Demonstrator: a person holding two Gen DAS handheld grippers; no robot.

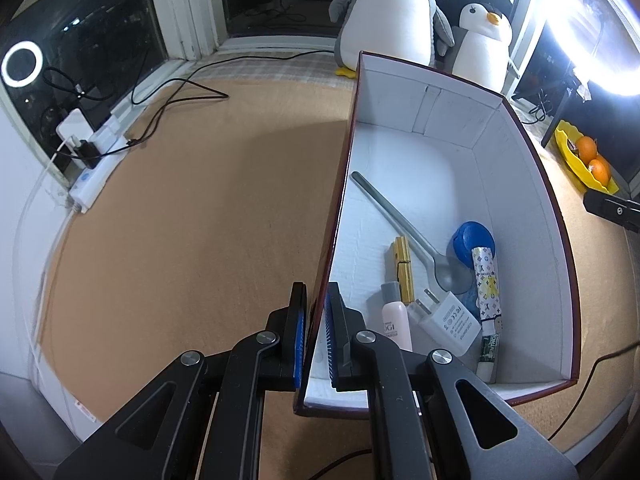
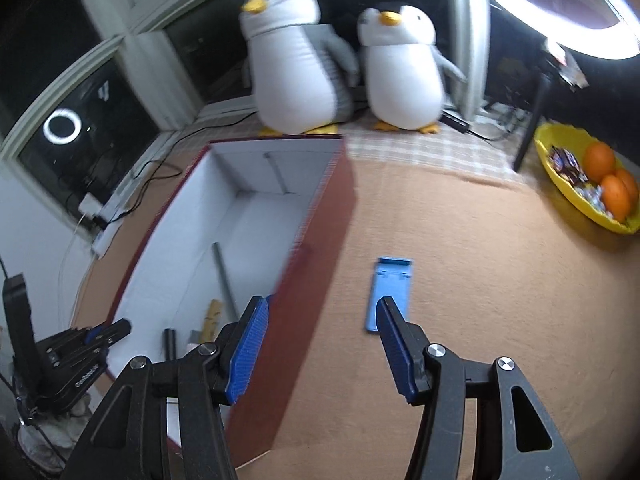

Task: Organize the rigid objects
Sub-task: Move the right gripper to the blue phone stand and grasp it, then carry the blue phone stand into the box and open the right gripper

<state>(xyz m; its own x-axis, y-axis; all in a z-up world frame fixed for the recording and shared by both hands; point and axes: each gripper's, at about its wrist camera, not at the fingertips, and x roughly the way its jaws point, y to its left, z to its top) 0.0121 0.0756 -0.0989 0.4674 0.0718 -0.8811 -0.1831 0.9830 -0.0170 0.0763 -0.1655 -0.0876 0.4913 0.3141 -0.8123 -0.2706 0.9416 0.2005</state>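
Observation:
A dark red box [image 1: 532, 148] with a white inside stands on the brown tabletop. My left gripper [image 1: 316, 300] is shut on the box's near left wall. Inside lie a metal spoon [image 1: 400, 224], a yellow clothespin [image 1: 402, 268], a white plug adapter [image 1: 450, 320], a pink bottle [image 1: 394, 320], a blue cap [image 1: 474, 240] and a patterned tube [image 1: 488, 284]. My right gripper [image 2: 322, 308] hangs open, nothing between its fingers, over the box's [image 2: 320, 240] right wall. A blue flat stand [image 2: 388, 292] lies on the table just beyond its right finger. The left gripper [image 2: 108, 332] shows at the box's left side.
Two plush penguins [image 2: 296, 72] stand behind the box by the window. A yellow bowl [image 2: 560, 192] with oranges and sweets sits at the far right. A power strip [image 1: 96, 176] with cables lies along the left edge. A bright ring light [image 2: 560, 12] glares at top right.

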